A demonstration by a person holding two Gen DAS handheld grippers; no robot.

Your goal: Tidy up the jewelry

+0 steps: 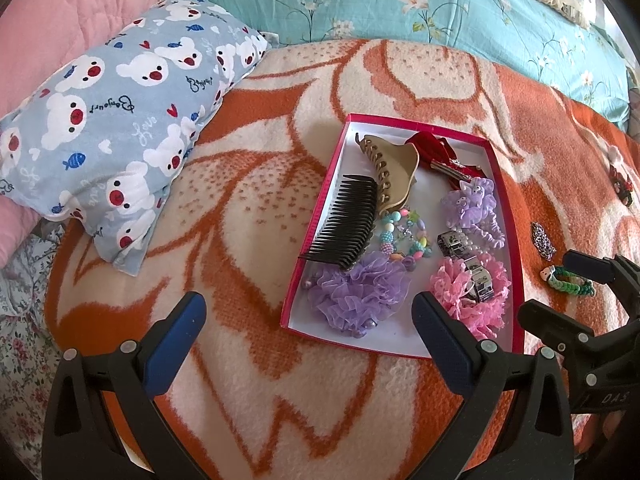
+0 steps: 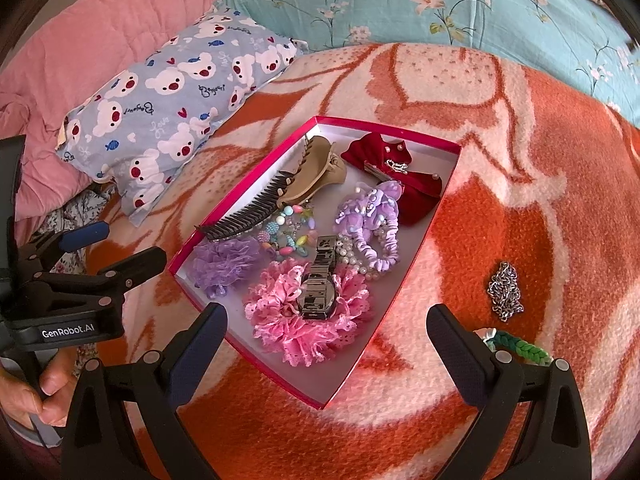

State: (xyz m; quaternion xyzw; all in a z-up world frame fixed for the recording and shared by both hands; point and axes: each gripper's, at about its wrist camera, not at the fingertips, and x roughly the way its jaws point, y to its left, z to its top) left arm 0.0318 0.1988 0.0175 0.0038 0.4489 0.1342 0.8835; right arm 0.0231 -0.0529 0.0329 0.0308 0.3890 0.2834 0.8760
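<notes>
A pink-rimmed box lies on the blanket. It holds a black comb, a tan claw clip, a red velvet bow, a bead bracelet, purple scrunchies and a pink lace scrunchie with a metal watch on it. Right of the box lie a silver chain and a green braided bracelet. My left gripper hangs open and empty at the box's near left corner. My right gripper is open above the box's near right edge, beside the green bracelet.
An orange and cream blanket covers the bed. A blue bear-print pillow lies left of the box, with a pink quilt and a teal floral pillow behind. A small red and black item sits far right. A hand holds the left gripper's handle.
</notes>
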